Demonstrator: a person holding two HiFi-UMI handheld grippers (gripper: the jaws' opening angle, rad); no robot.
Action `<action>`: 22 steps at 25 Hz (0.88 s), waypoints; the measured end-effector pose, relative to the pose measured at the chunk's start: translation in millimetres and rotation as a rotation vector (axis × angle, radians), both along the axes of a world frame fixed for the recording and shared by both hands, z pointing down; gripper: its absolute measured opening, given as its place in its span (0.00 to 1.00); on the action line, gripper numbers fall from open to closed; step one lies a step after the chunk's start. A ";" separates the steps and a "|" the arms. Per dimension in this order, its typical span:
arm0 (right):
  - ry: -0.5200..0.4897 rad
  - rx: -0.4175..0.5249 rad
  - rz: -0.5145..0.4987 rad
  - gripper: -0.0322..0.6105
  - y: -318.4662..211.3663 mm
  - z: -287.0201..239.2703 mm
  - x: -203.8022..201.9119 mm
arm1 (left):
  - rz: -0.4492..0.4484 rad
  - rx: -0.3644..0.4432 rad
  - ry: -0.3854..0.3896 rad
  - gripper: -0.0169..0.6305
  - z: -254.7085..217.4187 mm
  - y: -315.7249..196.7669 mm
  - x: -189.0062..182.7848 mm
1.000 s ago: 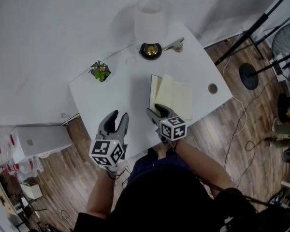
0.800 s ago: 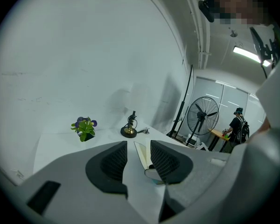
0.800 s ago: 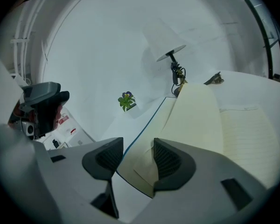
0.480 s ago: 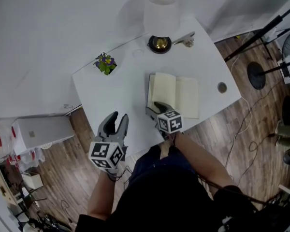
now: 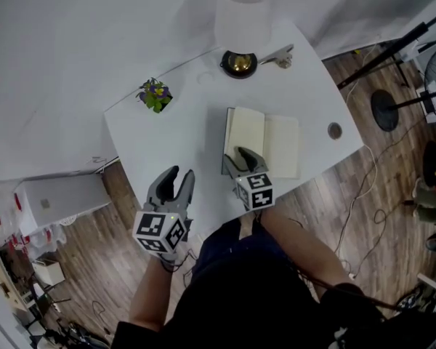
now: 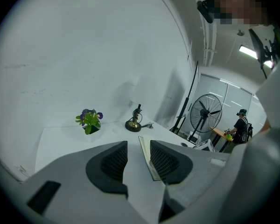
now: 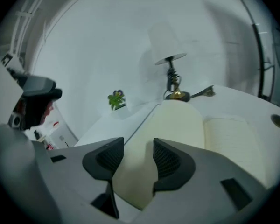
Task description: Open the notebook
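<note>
The notebook (image 5: 272,145) lies open and flat on the white table (image 5: 174,133), its cream pages (image 7: 182,120) facing up. My right gripper (image 5: 238,153) hovers over the book's near left corner. Its jaws are closing, but nothing is pinched between them: in the right gripper view the left page lies beneath the right gripper (image 7: 138,153). My left gripper (image 5: 178,174) hangs open at the table's near edge, left of the book, holding nothing. The left gripper view shows the notebook's edge (image 6: 143,143) beyond the gap of the left gripper (image 6: 138,158).
A lamp (image 5: 241,20) with a white shade and brass base stands at the table's far edge, a metal clip (image 5: 280,57) beside it. A small potted plant (image 5: 154,93) is at the far left. A round cable hole (image 5: 335,131) lies right of the book. Stands and cables cover the floor to the right.
A page that stood lifted one second ago now lies flat on the open notebook. My right gripper has sunk a little over the book's near left corner. The left gripper has barely shifted.
</note>
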State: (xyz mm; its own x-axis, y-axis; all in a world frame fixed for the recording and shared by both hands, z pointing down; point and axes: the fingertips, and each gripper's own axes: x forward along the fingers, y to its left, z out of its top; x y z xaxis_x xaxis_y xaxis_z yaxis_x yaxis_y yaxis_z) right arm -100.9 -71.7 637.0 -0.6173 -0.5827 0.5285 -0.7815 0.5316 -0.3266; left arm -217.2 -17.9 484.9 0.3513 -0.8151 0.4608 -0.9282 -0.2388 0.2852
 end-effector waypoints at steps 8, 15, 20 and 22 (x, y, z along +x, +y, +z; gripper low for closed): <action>-0.262 -0.182 0.472 0.38 -40.9 5.8 105.2 | 0.036 -0.002 0.011 0.26 0.4 -5.6 17.6; -0.462 -0.241 0.511 0.33 -37.7 -6.4 114.8 | 0.036 -0.005 0.022 0.26 0.3 -3.9 21.8; -0.449 -0.290 0.297 0.34 -12.9 -4.7 66.2 | 0.036 -0.006 0.025 0.26 -1.4 -1.2 25.6; -0.397 -0.326 0.220 0.35 0.0 10.6 50.2 | 0.033 -0.008 0.024 0.26 -1.1 -0.8 24.5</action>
